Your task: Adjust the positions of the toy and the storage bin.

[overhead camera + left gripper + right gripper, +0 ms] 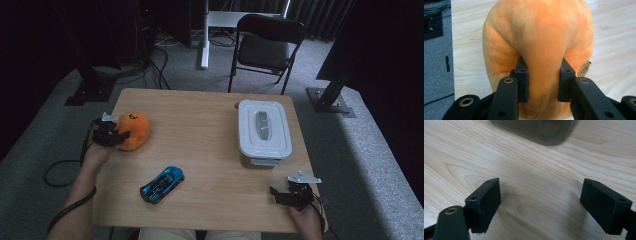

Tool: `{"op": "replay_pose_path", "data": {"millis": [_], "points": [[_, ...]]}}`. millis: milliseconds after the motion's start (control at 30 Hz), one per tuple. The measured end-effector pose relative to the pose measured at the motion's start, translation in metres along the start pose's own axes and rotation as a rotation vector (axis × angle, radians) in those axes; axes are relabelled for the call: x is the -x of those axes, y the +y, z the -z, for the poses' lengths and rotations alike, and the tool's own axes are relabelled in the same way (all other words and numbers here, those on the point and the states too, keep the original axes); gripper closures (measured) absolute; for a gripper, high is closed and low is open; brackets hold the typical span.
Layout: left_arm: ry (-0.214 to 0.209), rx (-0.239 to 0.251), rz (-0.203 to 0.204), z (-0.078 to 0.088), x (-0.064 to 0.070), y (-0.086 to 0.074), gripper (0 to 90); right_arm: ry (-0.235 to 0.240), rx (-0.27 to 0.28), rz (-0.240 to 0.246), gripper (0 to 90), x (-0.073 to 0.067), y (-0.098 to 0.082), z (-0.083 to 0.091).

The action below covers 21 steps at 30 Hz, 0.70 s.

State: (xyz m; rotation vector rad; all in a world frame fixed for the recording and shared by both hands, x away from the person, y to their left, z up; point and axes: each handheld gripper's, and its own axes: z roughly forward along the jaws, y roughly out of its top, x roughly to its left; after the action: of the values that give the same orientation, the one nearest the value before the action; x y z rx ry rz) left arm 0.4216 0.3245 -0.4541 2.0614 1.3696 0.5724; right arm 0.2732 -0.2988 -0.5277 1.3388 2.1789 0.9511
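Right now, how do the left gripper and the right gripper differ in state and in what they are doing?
The left gripper is shut on the orange plush toy, its pads denting the soft fabric; the right gripper stands open with bare table between its jaws. The left gripper sits at the table's left edge, while the right gripper rests at the near right corner, below the lidded white container. Both are black, hand-held and low over the table.

I can read nothing for certain: the small tag (584, 69) on the orange plush toy (536, 37) carries dark print too tiny to make out.
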Motion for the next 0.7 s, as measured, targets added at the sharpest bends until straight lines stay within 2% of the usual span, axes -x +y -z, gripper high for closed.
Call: {"op": "replay_pose_path", "data": {"millis": [100, 300, 333, 367, 400, 500, 600, 700], "points": [[-0.021, -0.004, -0.045, 0.009, 0.003, -0.002, 70.7, 0.000, 0.000, 0.000, 16.3, 0.000, 0.000, 0.000], [-0.071, 0.002, -0.088, 0.028, 0.006, -0.008, 70.6, -0.002, 0.000, -0.002, 16.3, 0.000, 0.000, 0.000], [-0.075, 0.004, -0.109, 0.031, 0.007, -0.009, 70.6, -0.002, 0.000, -0.002, 16.3, 0.000, 0.000, 0.000], [-0.075, 0.004, -0.109, 0.031, 0.007, -0.009, 70.6, -0.002, 0.000, -0.002, 16.3, 0.000, 0.000, 0.000], [-0.093, 0.000, -0.141, 0.035, 0.010, -0.011, 70.6, -0.002, 0.000, -0.002, 16.3, 0.000, 0.000, 0.000], [-0.106, 0.002, -0.174, 0.041, 0.012, -0.014, 70.2, -0.002, 0.000, -0.002, 16.3, 0.000, 0.000, 0.000], [-0.103, 0.030, -0.185, 0.046, 0.012, -0.016, 69.5, -0.003, 0.000, -0.002, 16.3, 0.000, 0.000, 0.000], [-0.128, 0.057, -0.188, 0.053, 0.009, -0.019, 69.6, -0.003, 0.000, -0.002, 16.3, 0.000, 0.000, 0.000]]}}
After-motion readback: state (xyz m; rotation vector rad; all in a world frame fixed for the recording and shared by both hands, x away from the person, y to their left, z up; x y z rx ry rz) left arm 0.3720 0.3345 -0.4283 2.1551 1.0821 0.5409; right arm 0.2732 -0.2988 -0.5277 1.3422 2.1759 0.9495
